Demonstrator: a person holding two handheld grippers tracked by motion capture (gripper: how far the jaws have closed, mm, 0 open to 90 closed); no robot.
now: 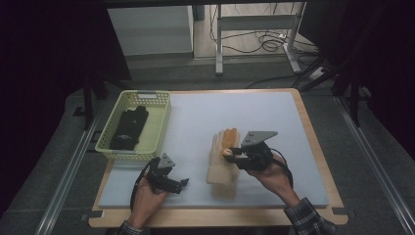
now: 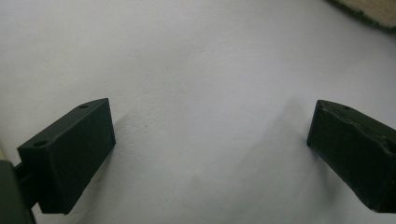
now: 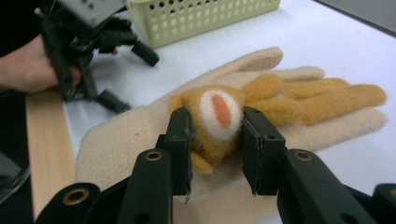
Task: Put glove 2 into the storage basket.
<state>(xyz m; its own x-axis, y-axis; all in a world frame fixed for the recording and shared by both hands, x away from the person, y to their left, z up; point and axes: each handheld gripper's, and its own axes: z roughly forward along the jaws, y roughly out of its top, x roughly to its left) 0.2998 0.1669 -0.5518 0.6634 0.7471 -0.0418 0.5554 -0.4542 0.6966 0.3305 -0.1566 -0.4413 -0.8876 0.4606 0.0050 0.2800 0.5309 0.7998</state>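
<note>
Right claw (image 3: 215, 140) pinching glove (image 3: 140, 135), left claw (image 2: 210, 154) spread, basket (image 1: 157, 105) beyond

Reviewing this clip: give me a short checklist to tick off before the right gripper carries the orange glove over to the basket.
1. Right gripper closed on the orange glove: ok, its fingers press the cuff from both sides.
2. Orange glove free of the cream glove beneath: cannot tell, it lies on top of it.
3. Left gripper out of the way: ok, open over bare mat, beside the gloves.
4. Room in the yellow basket: ok, a black glove fills the left side, the right side is free.
5. Path from the gloves to the basket clear: ok.
</note>
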